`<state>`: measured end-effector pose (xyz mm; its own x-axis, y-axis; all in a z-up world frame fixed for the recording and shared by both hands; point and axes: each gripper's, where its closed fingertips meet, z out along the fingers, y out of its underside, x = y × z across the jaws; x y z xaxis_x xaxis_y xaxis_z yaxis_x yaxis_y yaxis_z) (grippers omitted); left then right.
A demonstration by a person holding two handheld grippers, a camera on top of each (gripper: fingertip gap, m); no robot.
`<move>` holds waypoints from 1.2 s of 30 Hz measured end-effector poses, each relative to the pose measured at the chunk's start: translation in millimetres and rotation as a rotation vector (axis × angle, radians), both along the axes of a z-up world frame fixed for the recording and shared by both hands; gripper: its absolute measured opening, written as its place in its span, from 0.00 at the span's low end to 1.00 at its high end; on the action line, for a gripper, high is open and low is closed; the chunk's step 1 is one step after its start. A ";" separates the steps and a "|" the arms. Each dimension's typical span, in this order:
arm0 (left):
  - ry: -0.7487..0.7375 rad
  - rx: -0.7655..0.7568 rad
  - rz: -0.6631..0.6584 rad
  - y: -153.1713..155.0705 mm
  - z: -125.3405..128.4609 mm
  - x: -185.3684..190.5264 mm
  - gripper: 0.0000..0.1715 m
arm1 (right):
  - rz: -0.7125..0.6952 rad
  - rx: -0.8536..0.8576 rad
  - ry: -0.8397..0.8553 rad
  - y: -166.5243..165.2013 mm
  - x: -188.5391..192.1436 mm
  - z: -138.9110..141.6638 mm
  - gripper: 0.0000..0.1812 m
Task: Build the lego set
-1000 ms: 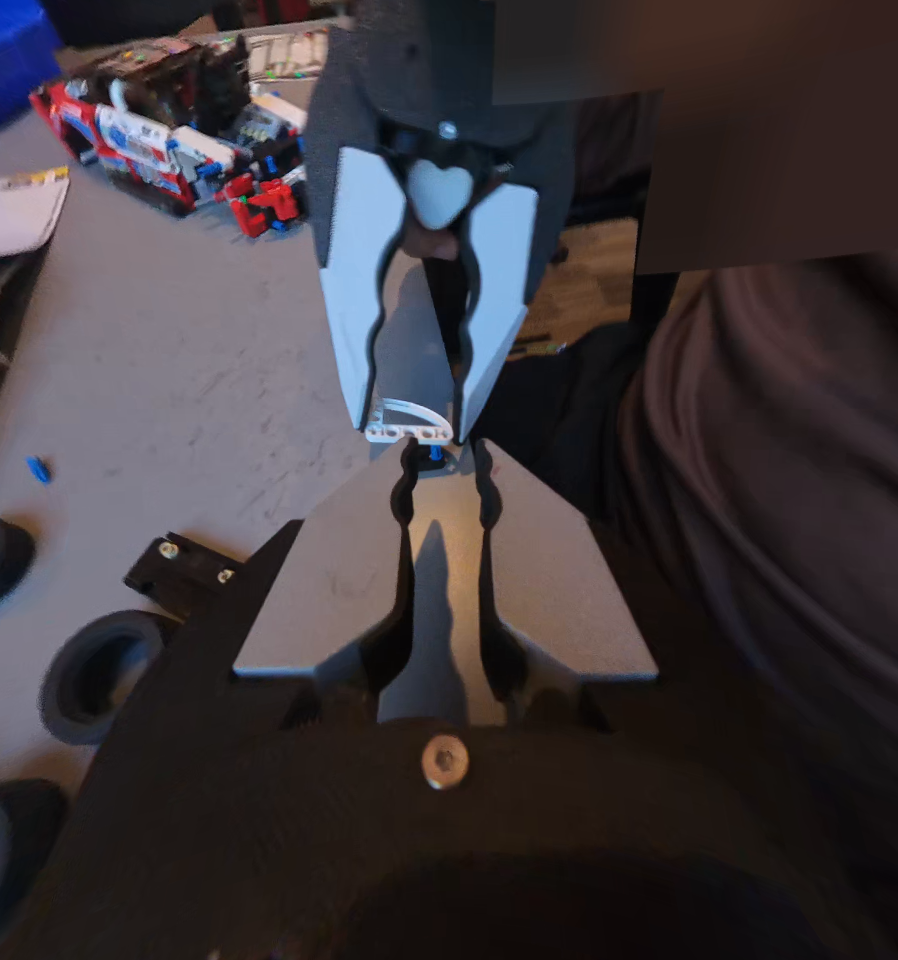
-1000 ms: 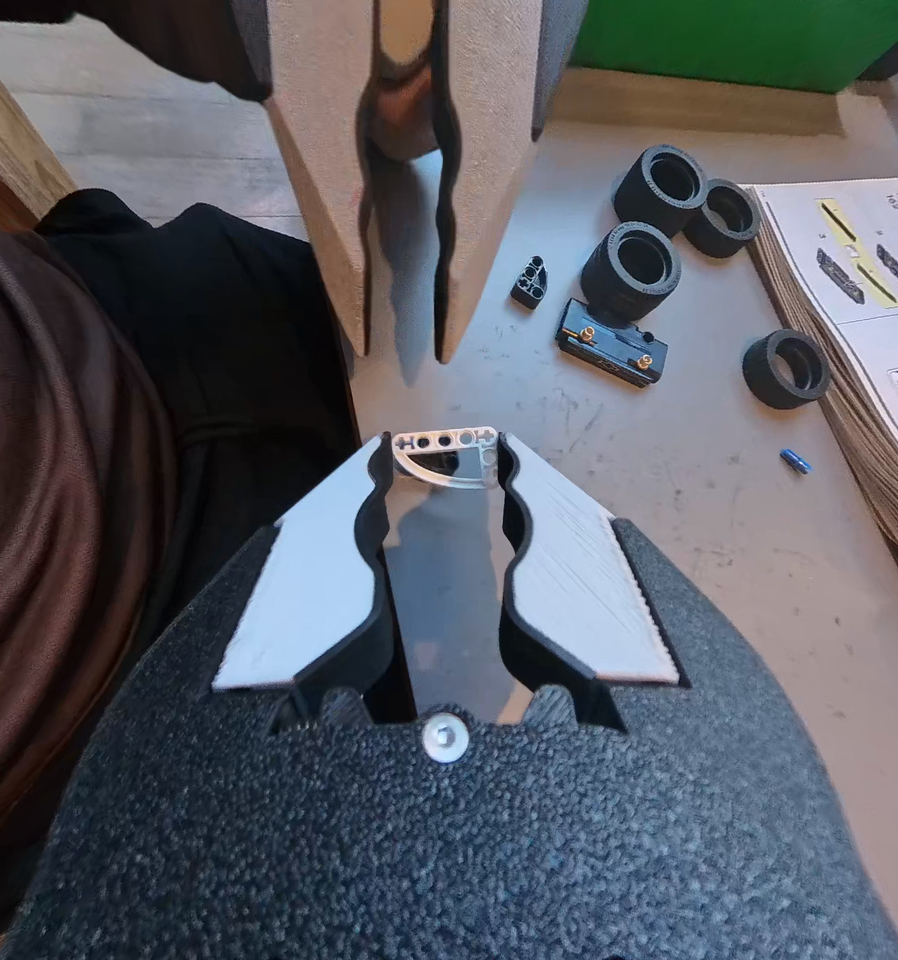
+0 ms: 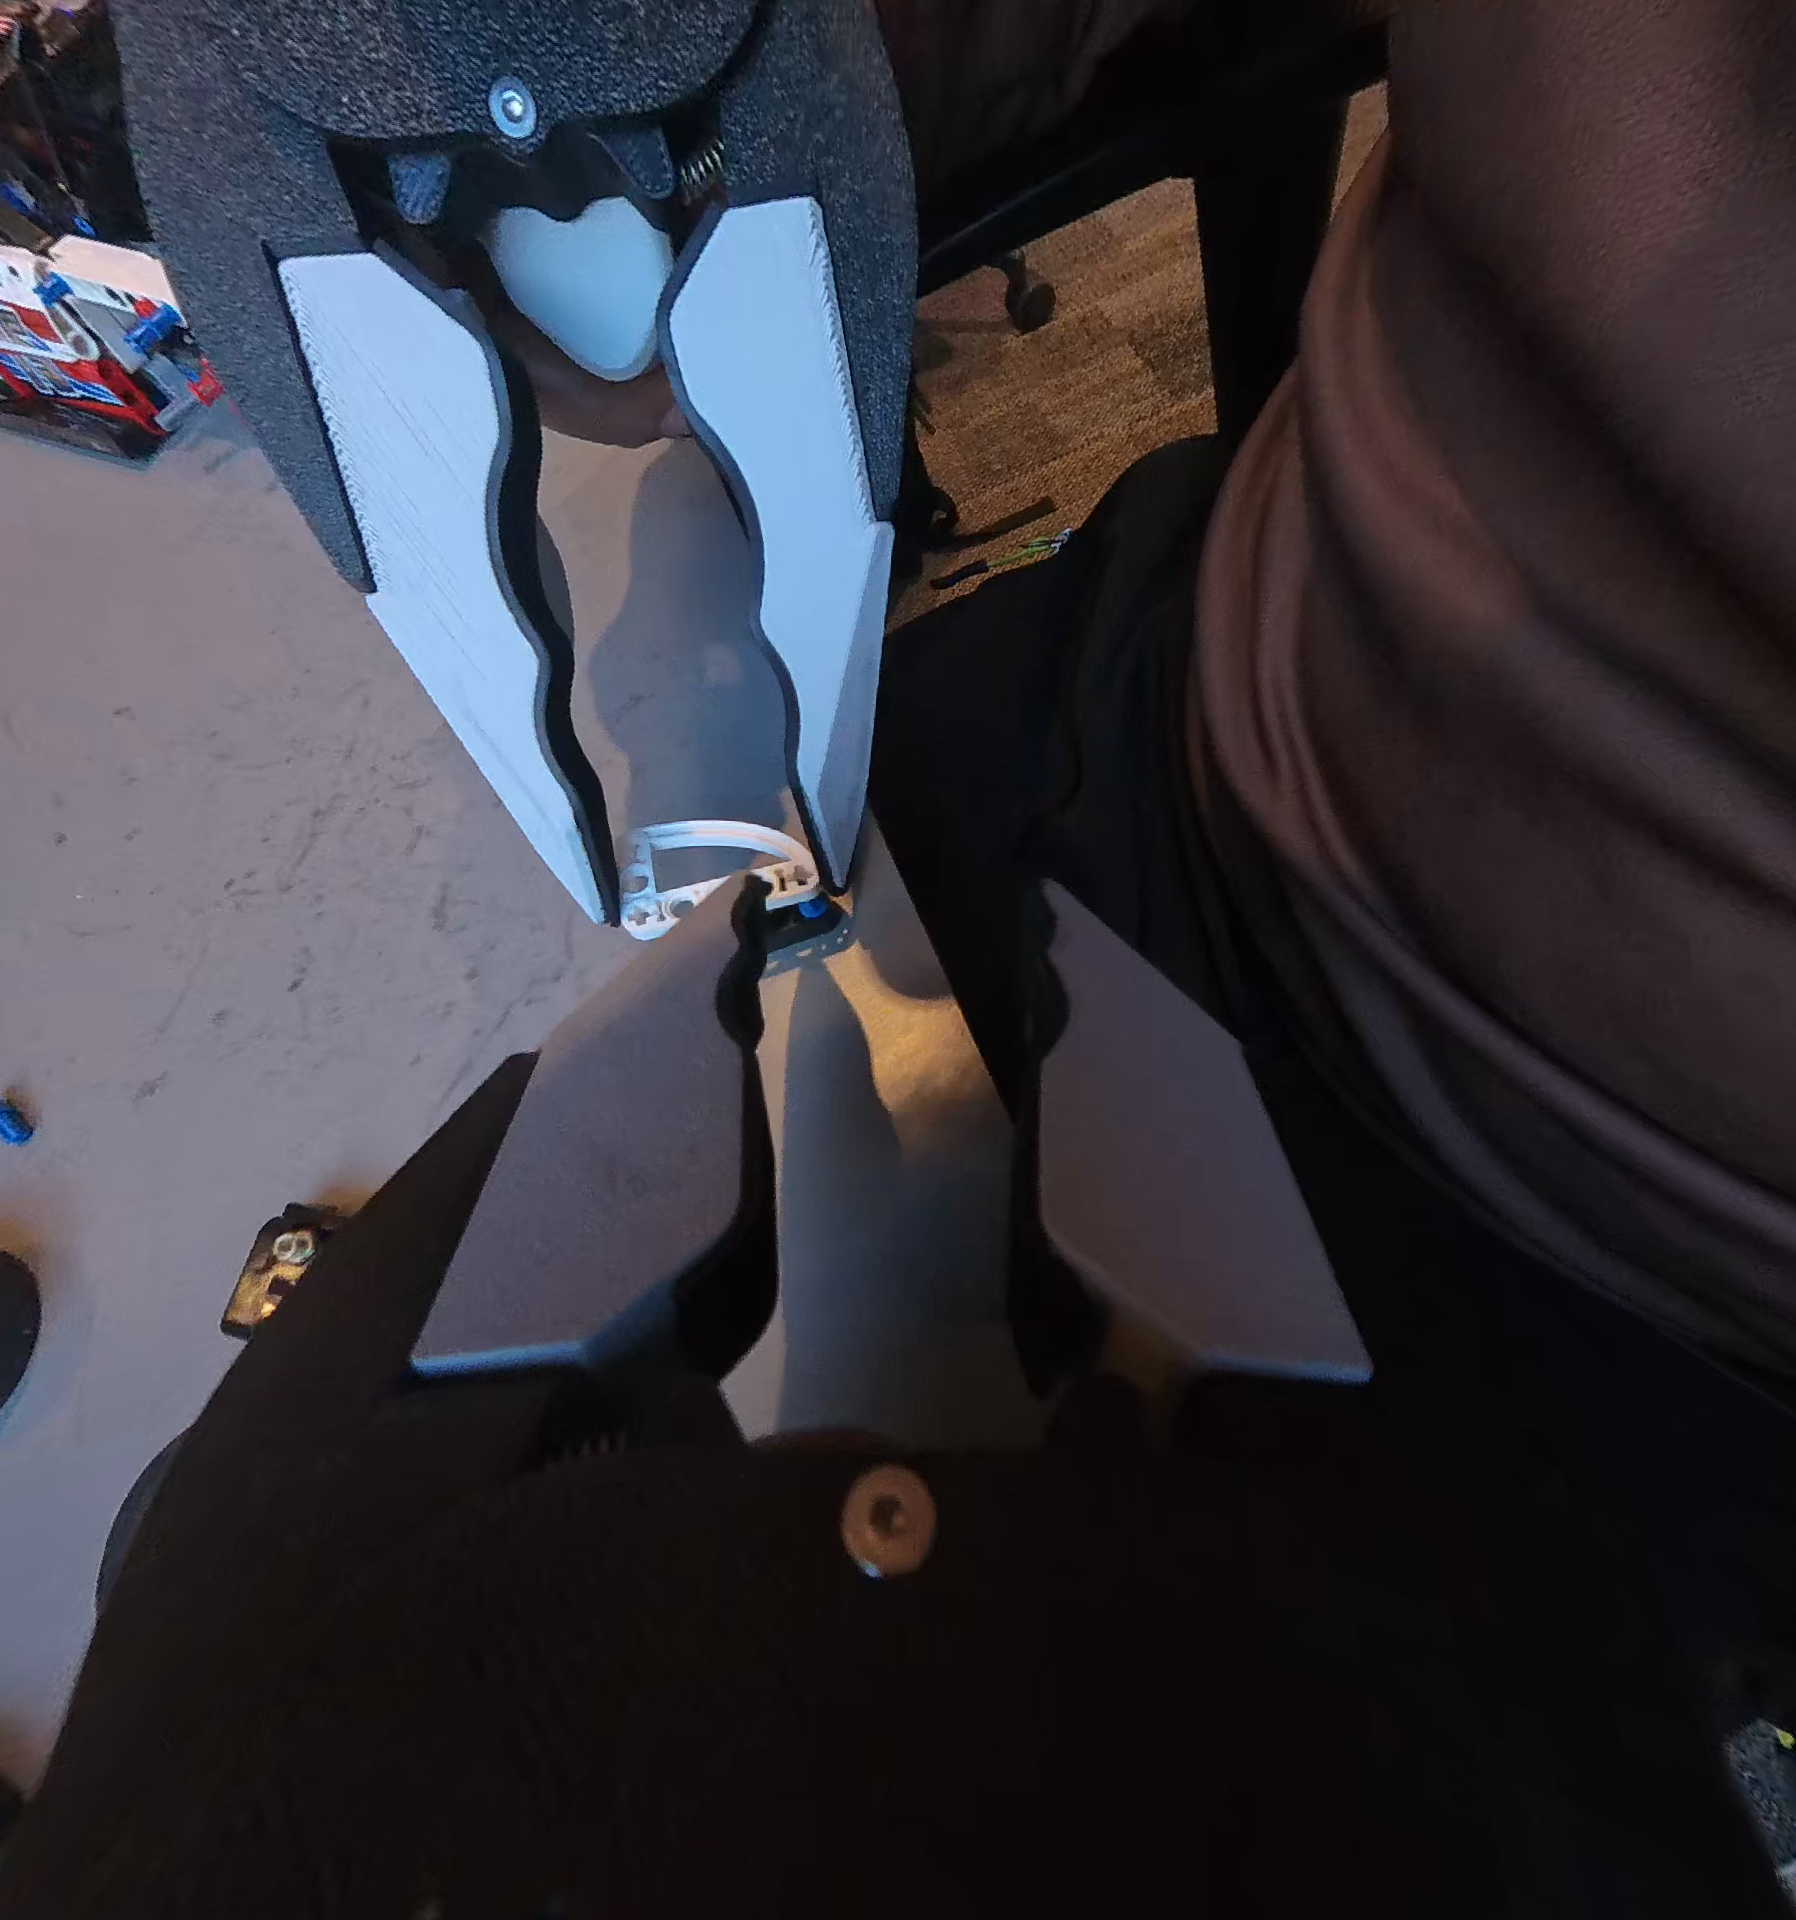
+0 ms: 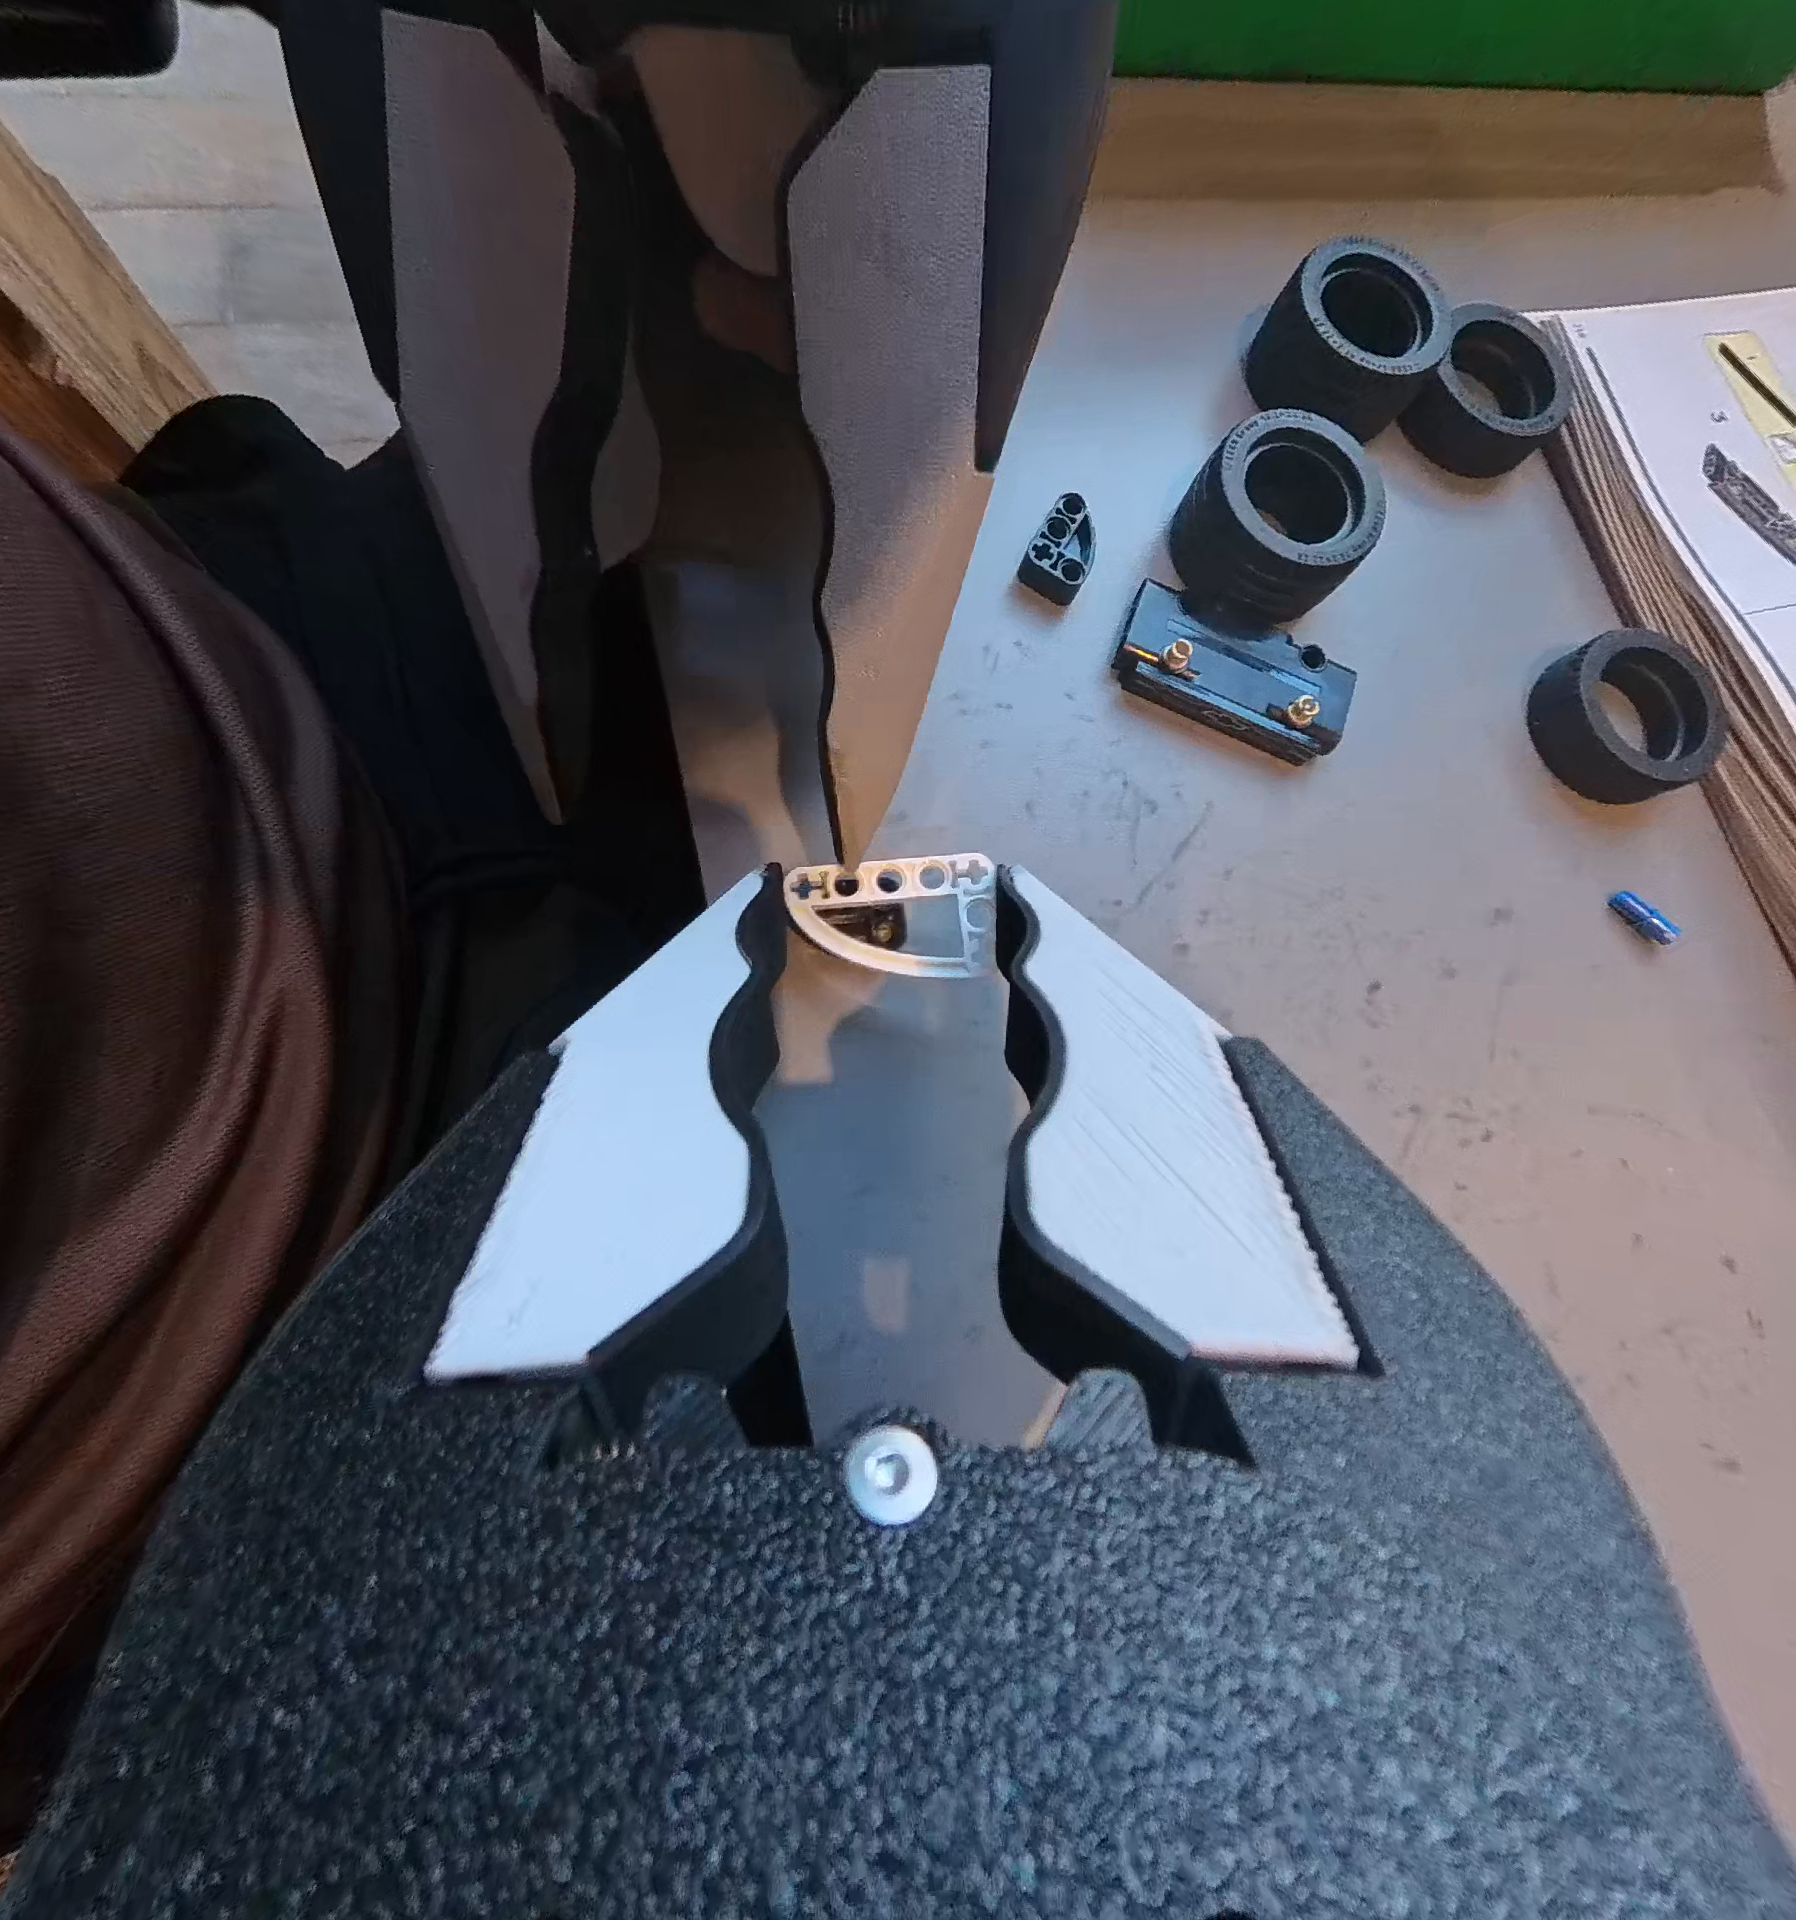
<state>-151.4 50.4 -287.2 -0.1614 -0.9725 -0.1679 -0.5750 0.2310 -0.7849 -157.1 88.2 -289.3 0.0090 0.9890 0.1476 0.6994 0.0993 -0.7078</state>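
White curved panel (image 4: 912, 879), the quarter-arc piece with a row of holes along its straight edge, sits pinched by its two ends between the fingertips of the right gripper (image 4: 889, 885), raised above the near edge of the table (image 4: 1289, 1039) in front of the person's lap. A second ago the left gripper (image 3: 806, 885) hung clear of it with open air between them; now the two have closed in, and in the right wrist view one left finger's tip touches the panel's hole row near its second hole. In the left wrist view the panel has also tilted out of level, and a blue pin (image 3: 809, 906) on a small grey piece (image 3: 821, 940) lies right against the end of the panel. The left jaws stand a little apart around that pin and grey piece, but I cannot tell whether they truly clamp them. I judge that the approach is over and the mating has begun: the pin is being lined up with a hole, not yet visibly seated. The tyres (image 4: 1278, 520), instruction booklet (image 4: 1756, 499) and spare blue pin (image 4: 1642, 920) lie where they did.
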 end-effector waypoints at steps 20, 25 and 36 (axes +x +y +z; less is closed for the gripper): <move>0.020 0.008 0.002 1.1 -3.2 0.4 0.28 | -0.004 -0.001 -0.027 1.5 -1.0 -0.5 0.22; 0.026 0.010 0.002 1.4 -4.4 -0.1 0.28 | -0.007 -0.001 -0.030 2.1 -1.1 -1.6 0.22; 0.111 0.155 -0.003 0.9 -12.6 -0.5 0.31 | 0.000 -0.021 -0.034 1.9 -1.3 -2.8 0.22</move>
<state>-151.9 51.2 -299.8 -0.1902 -0.9358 -0.2969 -0.6553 0.3462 -0.6714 -158.5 90.1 -292.1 0.0039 0.9919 0.1267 0.7233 0.0847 -0.6853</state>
